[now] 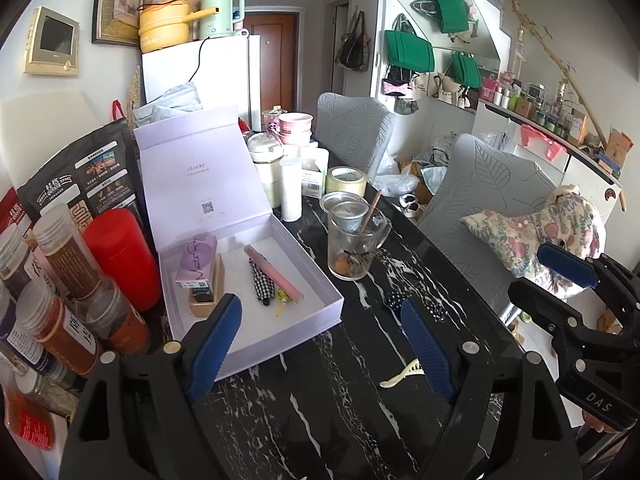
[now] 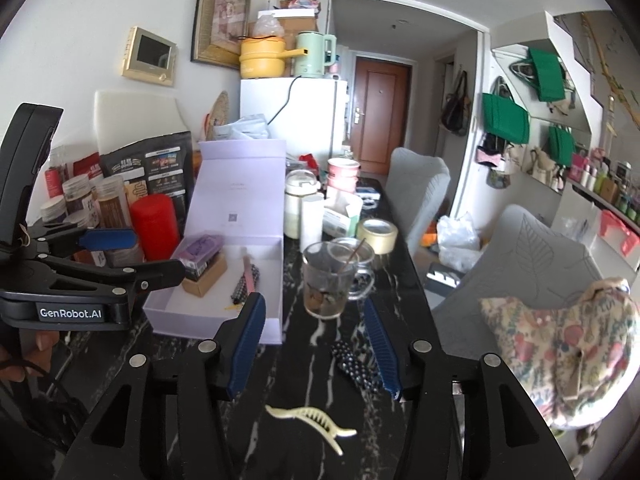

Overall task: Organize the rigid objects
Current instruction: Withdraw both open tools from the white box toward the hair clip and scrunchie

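The left gripper (image 1: 324, 344) has its jaws spread wide with nothing between them but bare bench (image 1: 320, 412); the right gripper (image 2: 316, 344) likewise stands with jaws parted and empty. Just below and between the right jaws lies a cream hair claw (image 2: 310, 420), flat on the black marbled bench, its teeth pointing towards the jaws, one curved arm trailing off to the right; it touches neither pad. Against the inner face of the right-hand finger of that gripper sits a dark polka-dot hair piece (image 2: 354, 364), small and soft-edged, white spots on navy; whether it touches the blue pad I cannot tell.

From the left wrist view the same cream hair claw (image 1: 402, 374) shows only as a short toothed end peeping out beside the right-hand finger, and the polka-dot hair piece (image 1: 424, 308) peeks out just beyond that fingertip. This view shows far more of the open lilac box (image 1: 248, 280), which lies ahead of the left-hand finger with its lid standing up behind; inside are a purple packet on a tan block (image 1: 200, 276), and a pink stick (image 1: 274, 276) laid over a black-and-white checked item (image 1: 260, 284). The right wrist view hides the near corner of that box behind its own finger.

Beyond the jaws stands a glass mug (image 1: 352, 244) with a thin stick in it and brown dregs at the bottom; a roll of tape (image 1: 346, 180) lies further off. Left of the left jaws cluster spice jars (image 1: 64, 292) and a red canister (image 1: 124, 256).
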